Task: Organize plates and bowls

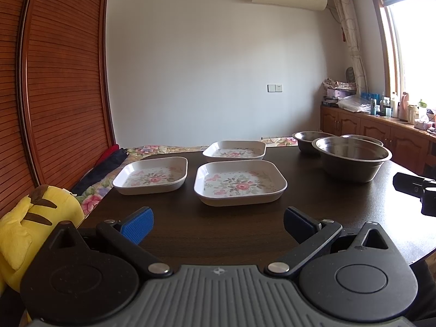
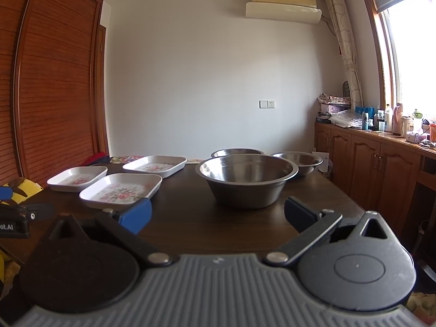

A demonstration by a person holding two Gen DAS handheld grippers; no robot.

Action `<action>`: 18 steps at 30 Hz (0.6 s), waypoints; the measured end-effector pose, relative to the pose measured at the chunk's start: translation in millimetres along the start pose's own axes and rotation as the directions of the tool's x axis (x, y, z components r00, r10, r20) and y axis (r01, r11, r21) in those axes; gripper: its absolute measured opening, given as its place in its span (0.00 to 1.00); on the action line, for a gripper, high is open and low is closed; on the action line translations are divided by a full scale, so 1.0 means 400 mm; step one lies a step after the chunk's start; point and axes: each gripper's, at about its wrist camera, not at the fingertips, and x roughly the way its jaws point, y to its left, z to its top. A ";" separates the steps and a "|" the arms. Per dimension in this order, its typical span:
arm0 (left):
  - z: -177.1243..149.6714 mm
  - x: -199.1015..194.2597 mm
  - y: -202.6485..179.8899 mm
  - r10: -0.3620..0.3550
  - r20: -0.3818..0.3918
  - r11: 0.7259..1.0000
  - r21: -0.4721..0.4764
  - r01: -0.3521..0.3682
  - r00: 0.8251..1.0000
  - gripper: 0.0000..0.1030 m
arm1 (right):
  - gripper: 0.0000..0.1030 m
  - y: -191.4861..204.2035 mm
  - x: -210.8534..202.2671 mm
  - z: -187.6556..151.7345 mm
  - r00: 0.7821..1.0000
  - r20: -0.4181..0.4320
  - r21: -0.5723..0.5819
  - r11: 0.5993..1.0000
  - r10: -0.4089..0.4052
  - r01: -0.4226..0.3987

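Here the left gripper (image 1: 218, 224) hovers low over the near edge of a dark wooden table (image 1: 245, 226), its blue-padded fingers (image 1: 140, 224) spread wide with nothing between them. Straight ahead of it lies the nearest floral plate (image 1: 239, 182), a shallow square dish with rounded corners, set flat with one side facing the gripper; being square, it has no clear long axis. A second floral plate (image 1: 152, 174) sits just to its left, and a third floral plate (image 1: 235, 150) lies behind, slightly apart from both. Off to the right stands a large steel bowl (image 1: 353, 158), upright with its mouth up, and two smaller steel bowls (image 1: 310, 140) sit behind it, the farther one mostly hidden by the large bowl's rim.

The right gripper (image 2: 218, 216) is likewise wide open and empty, held above the same table edge and aimed at the large steel bowl (image 2: 246, 179). From this side both smaller steel bowls (image 2: 298, 160) show more fully behind the big one, and the three plates fall to the left, the nearest floral plate (image 2: 121, 189) closest.

Only the left view shows the yellow plush toy (image 1: 30, 223) in full beside the table. Only the right view shows the cabinet doors (image 2: 381, 169) under the window counter at full height.
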 end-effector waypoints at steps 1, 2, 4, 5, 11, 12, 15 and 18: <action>0.000 0.000 0.000 0.000 0.000 1.000 0.000 0.000 1.000 1.00 | 1.00 0.000 0.001 0.000 1.000 0.000 0.000 1.000 -0.001 0.001; 0.000 0.000 0.000 0.001 0.000 1.000 0.000 -0.001 1.000 1.00 | 1.00 -0.001 0.001 0.001 1.000 -0.001 0.000 1.000 0.000 0.000; 0.000 0.000 0.000 0.000 0.000 1.000 0.000 0.000 1.000 1.00 | 1.00 -0.002 0.001 0.001 1.000 -0.001 0.001 1.000 -0.001 0.001; 0.000 0.000 0.000 0.001 0.000 1.000 0.000 -0.001 1.000 1.00 | 1.00 -0.003 0.002 0.001 1.000 -0.001 0.002 1.000 -0.001 0.001; 0.001 0.000 0.002 0.002 -0.005 1.000 0.001 -0.002 1.000 1.00 | 1.00 -0.004 0.003 0.002 1.000 -0.002 0.002 1.000 -0.002 0.002; 0.001 -0.001 0.003 0.001 -0.005 1.000 0.000 -0.001 1.000 1.00 | 1.00 -0.004 0.003 0.002 1.000 -0.002 0.002 1.000 -0.001 0.001; 0.002 -0.002 0.004 0.001 -0.005 1.000 0.000 -0.001 1.000 1.00 | 1.00 -0.003 0.002 0.004 1.000 0.000 0.000 1.000 -0.001 0.001; 0.002 -0.001 0.004 0.001 -0.005 1.000 0.000 -0.001 1.000 1.00 | 1.00 -0.003 0.002 0.004 1.000 0.000 0.000 1.000 -0.001 0.001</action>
